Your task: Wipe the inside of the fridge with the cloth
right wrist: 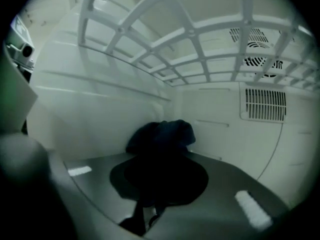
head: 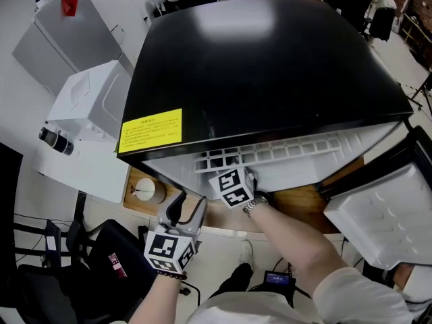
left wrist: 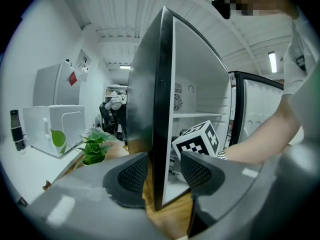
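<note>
A black fridge point(head: 270, 66) stands on a wooden table with its door point(head: 385, 214) swung open at the right. My right gripper point(right wrist: 159, 171) reaches inside the white compartment, shut on a dark bunched cloth point(right wrist: 162, 134) that rests near the left inner wall. In the head view only its marker cube point(head: 233, 186) shows under the fridge's top edge. My left gripper point(left wrist: 160, 176) stays outside, level, by the fridge's front left corner. Its jaws stand open, and the black front edge of the side wall point(left wrist: 162, 109) runs in line between them, with a gap on each side.
A white wire shelf point(right wrist: 200, 34) spans the compartment above the cloth, with vent grilles point(right wrist: 262, 104) on the back wall. Left of the fridge are a white appliance point(head: 91, 106), a green plant point(left wrist: 92, 146) and a small round white object point(head: 145, 190) on the table point(head: 297, 201).
</note>
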`<state>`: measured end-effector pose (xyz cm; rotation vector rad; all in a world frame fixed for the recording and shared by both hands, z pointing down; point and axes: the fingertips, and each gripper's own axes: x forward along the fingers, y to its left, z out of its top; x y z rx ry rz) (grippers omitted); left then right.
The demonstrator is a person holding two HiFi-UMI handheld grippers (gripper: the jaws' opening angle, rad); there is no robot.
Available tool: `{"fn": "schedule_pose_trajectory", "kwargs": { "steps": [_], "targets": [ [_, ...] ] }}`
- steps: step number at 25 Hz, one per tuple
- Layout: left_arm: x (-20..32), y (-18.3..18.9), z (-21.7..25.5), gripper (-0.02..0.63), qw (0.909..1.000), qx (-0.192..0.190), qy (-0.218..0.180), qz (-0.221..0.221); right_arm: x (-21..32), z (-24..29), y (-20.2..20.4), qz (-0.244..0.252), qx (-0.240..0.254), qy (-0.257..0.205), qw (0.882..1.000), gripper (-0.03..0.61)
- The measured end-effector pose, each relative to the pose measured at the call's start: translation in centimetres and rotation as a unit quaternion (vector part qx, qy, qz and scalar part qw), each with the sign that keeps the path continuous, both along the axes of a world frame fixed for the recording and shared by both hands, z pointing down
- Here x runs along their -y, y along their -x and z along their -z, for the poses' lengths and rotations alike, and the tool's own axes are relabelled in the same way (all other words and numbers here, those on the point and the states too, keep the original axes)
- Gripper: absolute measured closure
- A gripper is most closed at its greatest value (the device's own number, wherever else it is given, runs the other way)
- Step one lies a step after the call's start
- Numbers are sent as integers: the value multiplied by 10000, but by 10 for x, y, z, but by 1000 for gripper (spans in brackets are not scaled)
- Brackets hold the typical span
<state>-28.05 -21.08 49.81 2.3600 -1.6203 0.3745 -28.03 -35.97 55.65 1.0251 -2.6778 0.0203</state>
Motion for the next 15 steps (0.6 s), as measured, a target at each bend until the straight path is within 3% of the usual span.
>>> {"fn": "schedule_pose_trajectory", "kwargs": {
  "steps": [15],
  "targets": [
    [4,-1,0,412,10000,84,10,-51,32,2,1,-318,152,-68,9994,534]
  ]
}}
